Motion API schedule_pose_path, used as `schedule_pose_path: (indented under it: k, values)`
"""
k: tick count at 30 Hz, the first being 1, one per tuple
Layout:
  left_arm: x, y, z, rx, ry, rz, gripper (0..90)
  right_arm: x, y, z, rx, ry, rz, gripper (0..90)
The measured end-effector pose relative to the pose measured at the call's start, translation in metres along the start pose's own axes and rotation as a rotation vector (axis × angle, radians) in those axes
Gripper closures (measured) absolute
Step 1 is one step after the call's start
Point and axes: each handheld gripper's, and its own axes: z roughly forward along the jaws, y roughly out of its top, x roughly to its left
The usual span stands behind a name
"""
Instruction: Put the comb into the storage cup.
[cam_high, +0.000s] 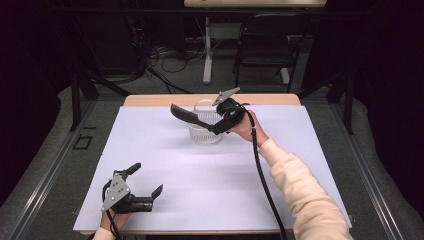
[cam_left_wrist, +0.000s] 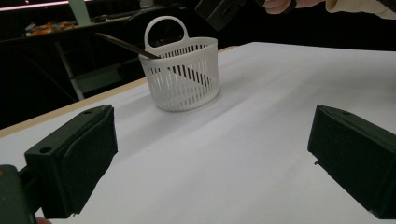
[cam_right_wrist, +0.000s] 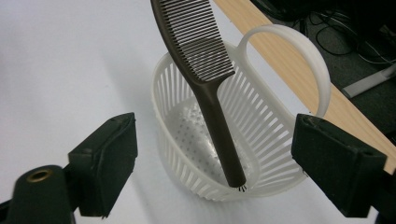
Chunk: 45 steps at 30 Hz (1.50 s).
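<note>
While the comb (cam_right_wrist: 205, 84) stands tilted in the white basket (cam_right_wrist: 187, 154), handle end down on the basket floor and toothed end leaning out over the rim, the right gripper (cam_high: 227, 117) hovers just above the basket with its jaws wide apart, the comb between them but untouched by either pad. On the tabletop (cam_high: 200, 165), seen from above, the basket sits toward twelve o'clock, near the far edge, with the comb's teeth pointing toward ten o'clock. Well apart, at about seven o'clock by the near edge, the left gripper (cam_high: 142, 187) rests low over the white surface, its jaws spread apart with nothing between them.
</note>
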Motion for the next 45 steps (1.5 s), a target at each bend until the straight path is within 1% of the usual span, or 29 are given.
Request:
schedule_pose_path:
  k: [4,9,11,14,16,18,22,29,34,39,45]
  values:
    - [0.000,0.000,0.000,0.002,0.001,0.001,1.3,0.000,-0.004,-0.004,0.005,0.005,0.002,9.5]
    - [0.000,0.000,0.000,0.000,0.001,0.000,1.3,-0.001,-0.009,-0.009,0.009,0.011,0.016,5.5]
    - [0.000,0.000,0.000,-0.001,0.001,0.000,1.3,0.000,-0.010,-0.011,0.011,0.010,0.011,3.9]
    - [0.000,0.000,0.000,0.000,0.001,0.000,1.3,0.001,-0.013,-0.016,0.017,0.013,0.023,2.6]
    - [0.000,0.000,0.000,0.000,0.002,0.000,1.3,0.000,-0.015,-0.019,0.011,0.014,0.017,1.9]
    - [0.000,0.000,0.000,0.000,0.002,0.000,1.3,0.001,-0.017,-0.021,0.014,0.014,0.028,1.3]
    - [0.000,0.000,0.000,0.001,0.003,0.001,1.3,0.002,-0.021,-0.027,0.012,0.013,0.020,0.0]
    - [0.000,0.000,0.000,0.002,0.004,0.002,1.3,0.005,-0.027,-0.038,0.012,0.016,0.031,0.0]
    - [0.000,0.000,0.000,0.002,0.004,0.002,1.3,0.007,-0.033,-0.043,0.015,0.014,0.026,0.0]
    - [0.000,0.000,0.000,0.002,0.004,0.002,1.3,0.008,-0.042,-0.046,0.033,0.019,0.024,0.0]
    - [0.000,0.000,0.000,0.005,0.006,0.005,1.3,0.009,-0.054,-0.053,0.035,0.022,0.026,0.0]
